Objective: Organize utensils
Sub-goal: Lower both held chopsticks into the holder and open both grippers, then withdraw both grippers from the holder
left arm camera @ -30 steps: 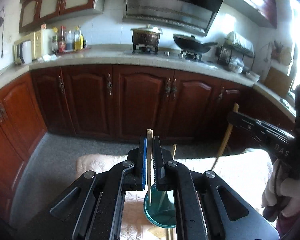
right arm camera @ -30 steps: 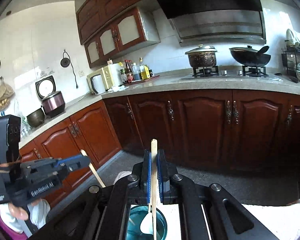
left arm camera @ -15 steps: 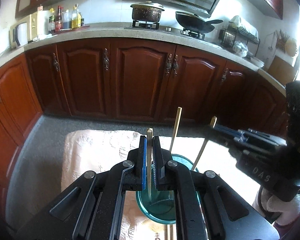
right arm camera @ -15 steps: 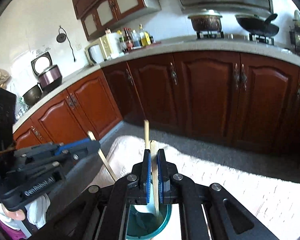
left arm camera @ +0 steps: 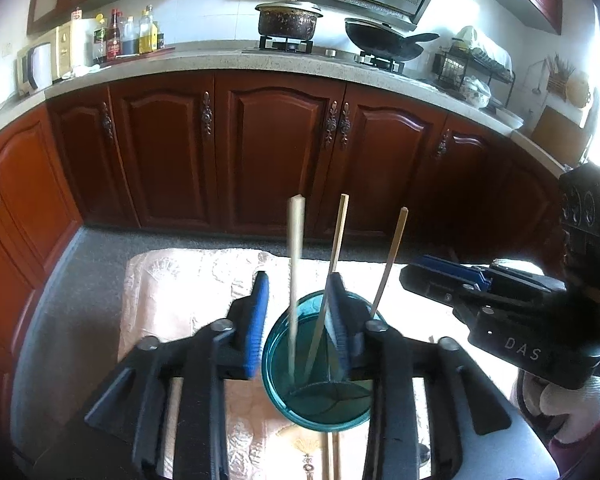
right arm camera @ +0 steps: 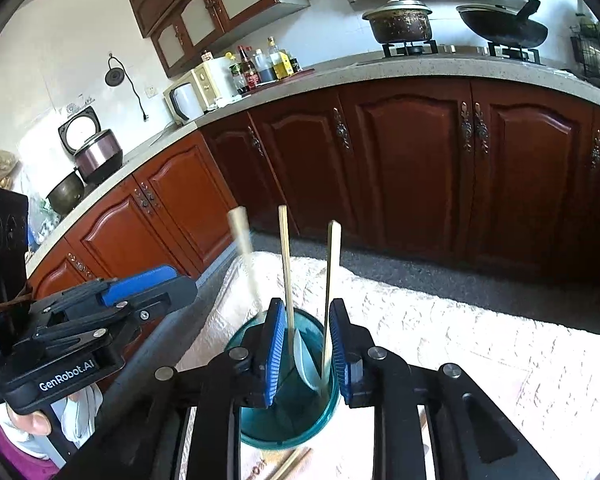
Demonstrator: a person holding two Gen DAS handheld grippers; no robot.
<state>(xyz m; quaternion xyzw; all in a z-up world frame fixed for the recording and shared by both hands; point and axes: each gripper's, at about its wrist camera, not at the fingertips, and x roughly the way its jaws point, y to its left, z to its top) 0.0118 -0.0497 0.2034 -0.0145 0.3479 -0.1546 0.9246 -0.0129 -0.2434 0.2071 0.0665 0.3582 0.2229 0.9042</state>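
**A:** Where do the chopsticks stand?

**B:** All three stand in the teal cup (left arm camera: pixel 318 364), which sits on the cloth-covered tabletop (left arm camera: pixel 188 280). In the left wrist view, the thick blurred chopstick (left arm camera: pixel 294 280) stands near upright, the thin middle chopstick (left arm camera: pixel 332 268) leans a little right, and the right-hand chopstick (left arm camera: pixel 388 260) leans further right against the rim.

**A:** And the left tongs?

**B:** The left tongs (left arm camera: pixel 300 312) have just been opening. Their blue pads stand apart on either side of the thick chopstick and do not press on it; it is free between them, its lower end in the cup.

**A:** The right tongs?

**B:** Same story. The right tongs (right arm camera: pixel 306 344) have just been opening, released, with pads parted over the cup's mouth. In the right wrist view two chopsticks rise between the pads, and neither is pinched. A white spoon (right arm camera: pixel 306 364) lies inside the cup there, bowl down, I think.

**A:** Are the two tools close together?

**B:** Yes, both hover at the same cup, left one from one side, right one from the other. A gloved hand (left arm camera: pixel 572 404) grips the right tool's handle.

**A:** Anything else on the tabletop?

**B:** More chopsticks (right arm camera: pixel 290 466) lie flat just beside the cup's base, only partly seen. Behind it all are dark red kitchen cabinets (left arm camera: pixel 276 152), with a pot (left arm camera: pixel 288 20) and a wok (left arm camera: pixel 384 42) on the stove.
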